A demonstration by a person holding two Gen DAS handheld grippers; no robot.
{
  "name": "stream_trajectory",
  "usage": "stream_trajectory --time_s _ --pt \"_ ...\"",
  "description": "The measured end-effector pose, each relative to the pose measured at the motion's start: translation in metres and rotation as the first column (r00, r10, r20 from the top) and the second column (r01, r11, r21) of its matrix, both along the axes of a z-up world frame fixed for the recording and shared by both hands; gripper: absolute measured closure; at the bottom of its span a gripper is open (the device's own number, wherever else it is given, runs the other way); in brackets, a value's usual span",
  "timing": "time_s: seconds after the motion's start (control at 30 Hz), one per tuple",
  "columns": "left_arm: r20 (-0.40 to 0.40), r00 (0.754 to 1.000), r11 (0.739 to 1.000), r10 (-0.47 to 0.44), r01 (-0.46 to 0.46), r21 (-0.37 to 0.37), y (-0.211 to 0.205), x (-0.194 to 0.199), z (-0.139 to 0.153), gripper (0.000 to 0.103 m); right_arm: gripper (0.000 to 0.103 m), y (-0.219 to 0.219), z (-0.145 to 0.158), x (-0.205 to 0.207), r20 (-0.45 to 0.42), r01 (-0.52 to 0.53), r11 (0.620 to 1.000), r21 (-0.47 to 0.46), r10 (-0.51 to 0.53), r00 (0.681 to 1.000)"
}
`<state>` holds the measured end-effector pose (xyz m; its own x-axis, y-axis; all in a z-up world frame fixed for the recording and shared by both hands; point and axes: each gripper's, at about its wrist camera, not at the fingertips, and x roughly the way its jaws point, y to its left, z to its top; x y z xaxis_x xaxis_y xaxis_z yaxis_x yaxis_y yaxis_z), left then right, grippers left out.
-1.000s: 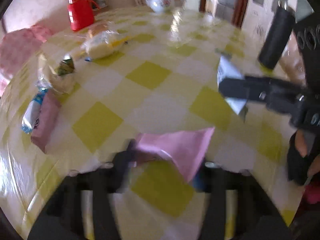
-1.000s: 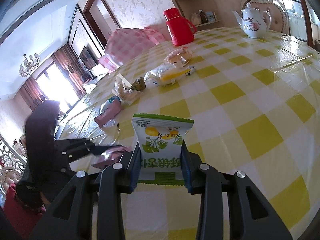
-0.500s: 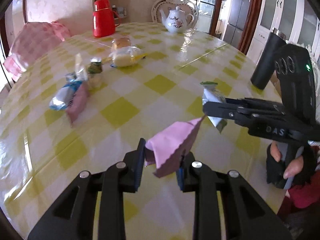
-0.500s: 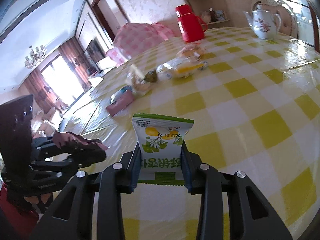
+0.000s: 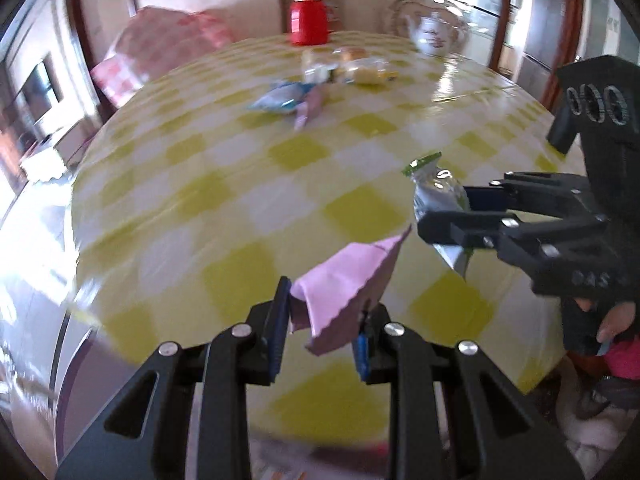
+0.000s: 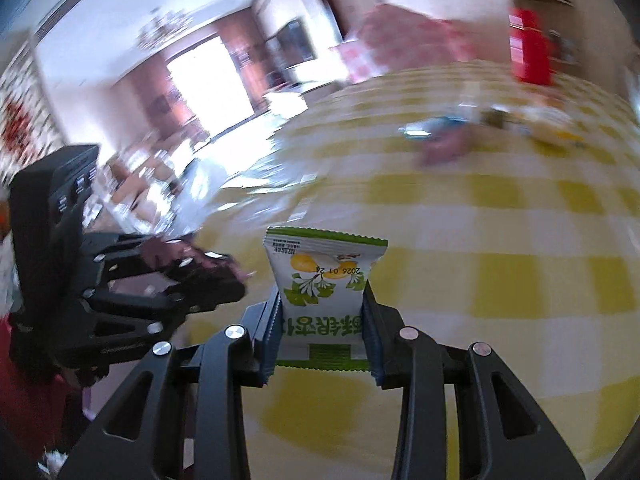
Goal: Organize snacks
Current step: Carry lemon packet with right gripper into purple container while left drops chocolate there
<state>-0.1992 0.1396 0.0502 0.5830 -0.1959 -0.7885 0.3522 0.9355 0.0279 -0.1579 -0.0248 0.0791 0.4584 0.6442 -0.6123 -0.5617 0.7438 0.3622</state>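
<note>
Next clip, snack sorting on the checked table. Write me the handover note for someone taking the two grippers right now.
Left gripper: shut on the pink packet, held above the table.
Right gripper: shut on the green-and-white packet, also held above the table.
Other snacks: a loose group at the far side near the red flask, with a blue packet, another pink packet and clear-wrapped buns.
Done: two packets picked up, one per gripper.
Left: set both down, probably with the far group, then tidy that group. No bin or tray is visible.
</note>
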Motion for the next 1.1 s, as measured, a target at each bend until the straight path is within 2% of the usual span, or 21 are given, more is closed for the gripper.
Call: stream_trajectory --time_s 0.1,0.2,0.33,0.47,0.5,0.53,0.57,0.6,0.63,0.7,0.77,0.8,0.9,0.93,1.0,1.07,1.1 --pt "0.0 0.998 0.998 0.071 -0.071 0.003 0.037 -0.021 -0.003 0.075 0.067 0.044 0.007 -0.023 0.023 -0.108 0.994 -0.023 0.109 0.994" --pt "0.011 0.988 0.987 0.152 -0.152 0.049 0.075 -0.042 -0.007 0.075 0.067 0.089 0.009 -0.046 0.028 -0.222 0.974 -0.049 0.223 0.974" --pt "0.011 0.971 0.966 0.24 -0.24 0.094 0.117 -0.065 -0.015 0.075 0.067 0.147 -0.001 -0.084 0.006 -0.389 0.915 -0.109 0.392 0.92" --pt "-0.01 0.949 0.942 0.315 -0.312 0.12 0.153 -0.083 -0.028 0.074 0.066 0.184 -0.014 -0.118 0.001 -0.498 0.849 -0.177 0.506 0.863" --pt "-0.024 0.944 0.937 0.33 -0.324 0.126 0.161 -0.086 -0.033 0.069 0.065 0.19 -0.017 -0.124 -0.003 -0.517 0.837 -0.182 0.525 0.851" --pt "-0.035 0.938 0.932 0.345 -0.337 0.133 0.167 -0.089 -0.037 0.056 0.06 0.192 -0.018 -0.127 -0.002 -0.525 0.831 -0.184 0.534 0.845" --pt "-0.032 0.93 0.923 0.366 -0.358 0.141 0.171 -0.091 -0.039 0.046 0.043 0.194 -0.019 -0.129 0.004 -0.524 0.829 -0.195 0.535 0.845" --pt "-0.012 0.917 0.908 0.398 -0.392 0.149 0.178 -0.093 -0.039 0.025 0.033 0.192 -0.019 -0.128 0.014 -0.508 0.837 -0.204 0.521 0.853" --pt "0.002 0.912 0.902 0.41 -0.406 0.147 0.182 -0.094 -0.038 0.02 0.021 0.187 -0.017 -0.125 0.028 -0.485 0.851 -0.201 0.5 0.865" --pt "0.023 0.895 0.885 0.445 -0.444 0.137 0.188 -0.09 -0.033 0.019 0.021 0.175 -0.012 -0.113 0.032 -0.456 0.873 -0.173 0.467 0.883" --pt "0.041 0.878 0.87 0.476 -0.478 0.125 0.19 -0.086 -0.028 0.013 0.021 0.151 -0.005 -0.092 0.035 -0.413 0.901 -0.131 0.421 0.906" --pt "0.064 0.863 0.854 0.502 -0.506 0.124 0.189 -0.082 -0.023 0.008 0.021 0.142 -0.003 -0.086 0.042 -0.392 0.913 -0.111 0.398 0.916" --pt "0.133 0.84 0.837 0.526 -0.539 0.096 0.168 -0.057 -0.002 0.004 0.016 0.106 0.009 -0.06 0.062 -0.324 0.946 -0.014 0.324 0.944" --pt "0.148 0.84 0.841 0.522 -0.536 0.076 0.157 -0.047 0.004 0.002 0.016 0.09 0.013 -0.051 0.076 -0.299 0.954 0.011 0.297 0.952" --pt "0.173 0.847 0.859 0.504 -0.512 0.005 0.132 -0.022 0.021 0.002 0.016 0.064 0.02 -0.036 0.096 -0.22 0.975 -0.015 0.22 0.971" --pt "0.162 0.865 0.88 0.475 -0.471 -0.063 0.104 0.01 0.033 0.002 0.016 0.04 0.023 -0.015 0.113 -0.113 0.991 -0.075 0.122 0.986" --pt "0.144 0.881 0.892 0.451 -0.44 -0.099 0.082 0.035 0.039 0.002 0.016 0.023 0.023 -0.002 0.117 -0.025 0.994 -0.111 0.038 0.992"
